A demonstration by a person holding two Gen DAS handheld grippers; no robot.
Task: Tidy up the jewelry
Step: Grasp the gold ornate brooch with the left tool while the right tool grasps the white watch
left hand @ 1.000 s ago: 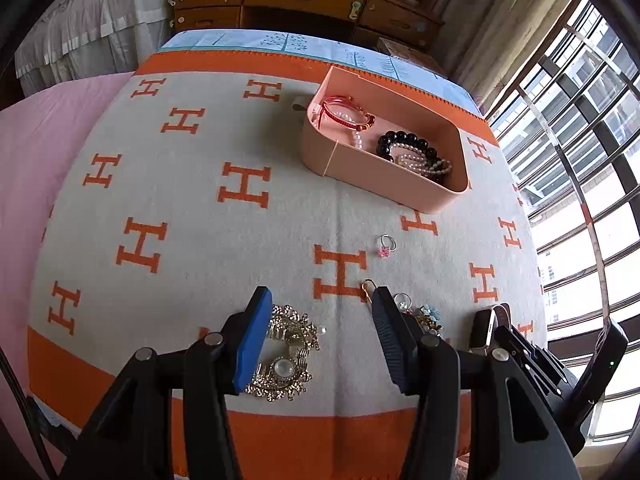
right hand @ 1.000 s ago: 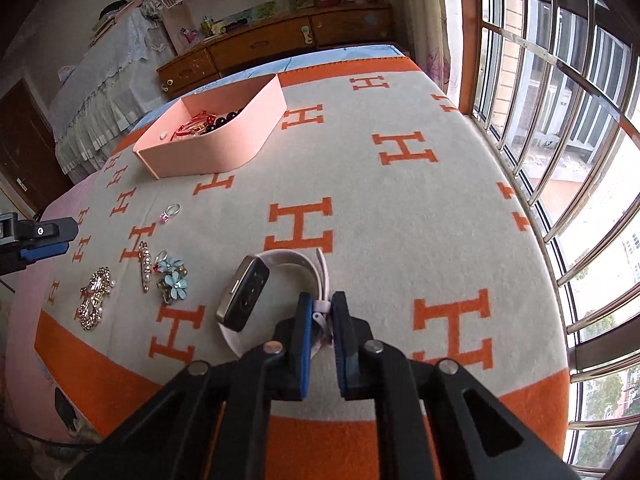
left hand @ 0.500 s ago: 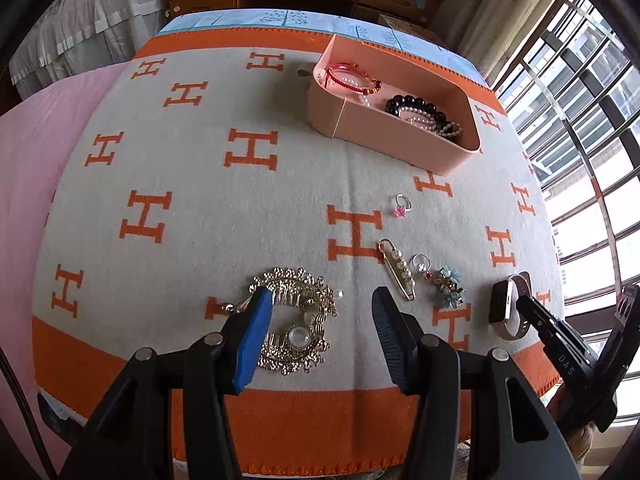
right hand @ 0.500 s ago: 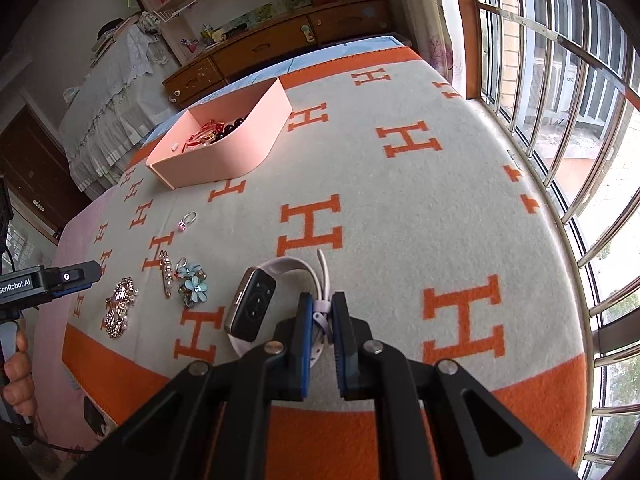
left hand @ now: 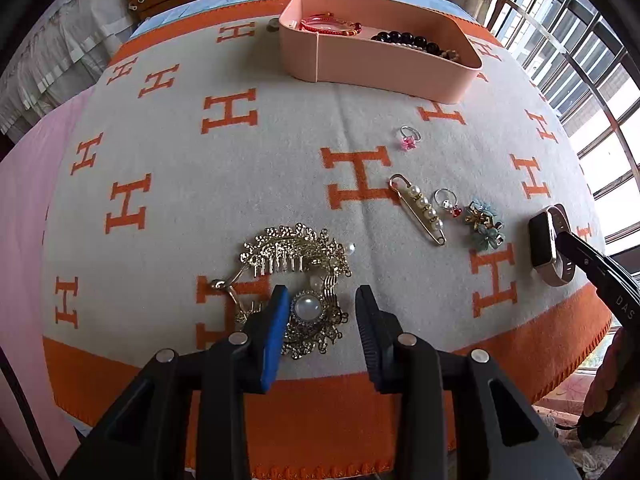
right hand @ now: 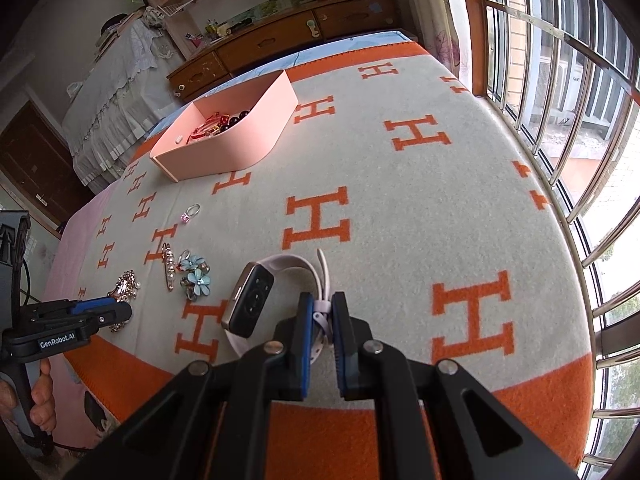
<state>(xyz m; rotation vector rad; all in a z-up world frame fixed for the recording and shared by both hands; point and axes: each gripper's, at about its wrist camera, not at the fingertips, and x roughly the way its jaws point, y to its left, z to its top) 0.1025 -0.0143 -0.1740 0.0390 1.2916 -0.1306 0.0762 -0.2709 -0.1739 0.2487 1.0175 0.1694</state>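
While my right gripper [right hand: 321, 312] clamps the smartwatch [right hand: 253, 305] strap, my left gripper [left hand: 321, 312] stands wide astride the gold hair comb [left hand: 298, 280], its long axis running away toward the pink tray [left hand: 384, 60].

Blanket [left hand: 280, 168]: cream, orange H pattern, orange border.
Box [left hand: 384, 60]: pale pink.
Bracelets in box: red [left hand: 328, 26]; black beads [left hand: 404, 38].
Ring [left hand: 409, 138]: silver, pink stone.
Pin [left hand: 420, 208]: gold, white pearls.
Flower brooch [right hand: 196, 278]: light blue petals.
Comb [left hand: 296, 272]: gold, white pearl centre.
Watch [right hand: 252, 304]: black face, gold edge, pale pink strap.
Gripper pads [left hand: 274, 336]: blue.
Sheet [left hand: 24, 184]: pink.
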